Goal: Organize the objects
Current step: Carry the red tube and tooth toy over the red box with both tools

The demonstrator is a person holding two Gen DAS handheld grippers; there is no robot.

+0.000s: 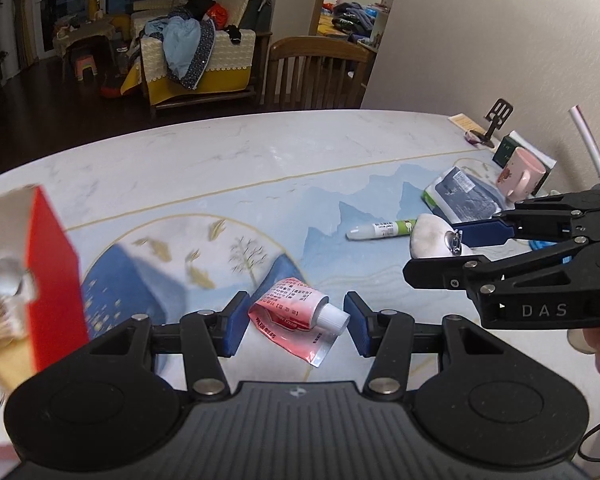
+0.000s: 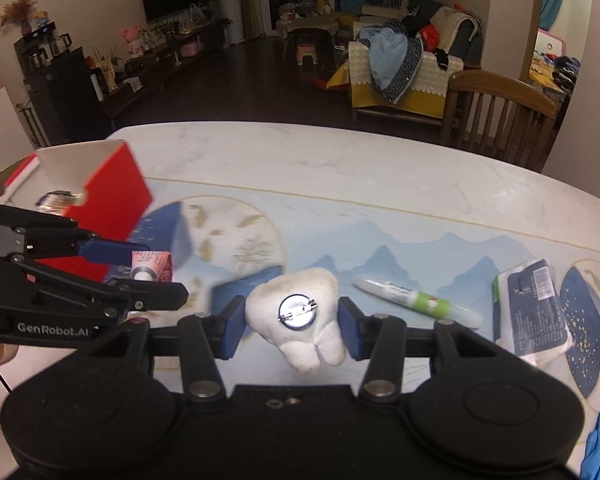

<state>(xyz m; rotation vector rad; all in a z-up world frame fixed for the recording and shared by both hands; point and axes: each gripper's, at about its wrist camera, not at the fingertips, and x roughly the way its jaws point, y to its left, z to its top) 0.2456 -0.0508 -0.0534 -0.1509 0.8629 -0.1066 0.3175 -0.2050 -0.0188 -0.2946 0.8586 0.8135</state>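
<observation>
My left gripper (image 1: 296,322) clamps the red ointment tube (image 1: 296,312); my right gripper (image 2: 292,320) clamps the tooth-shaped plush badge (image 2: 300,316), both above the table (image 2: 340,160).

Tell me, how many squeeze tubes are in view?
2. The crumpled pink tube with a white cap sits between the left tool's blue pads. The green-and-white tube lies on the table beyond the right tool. Others could be hidden inside the red box.
</observation>
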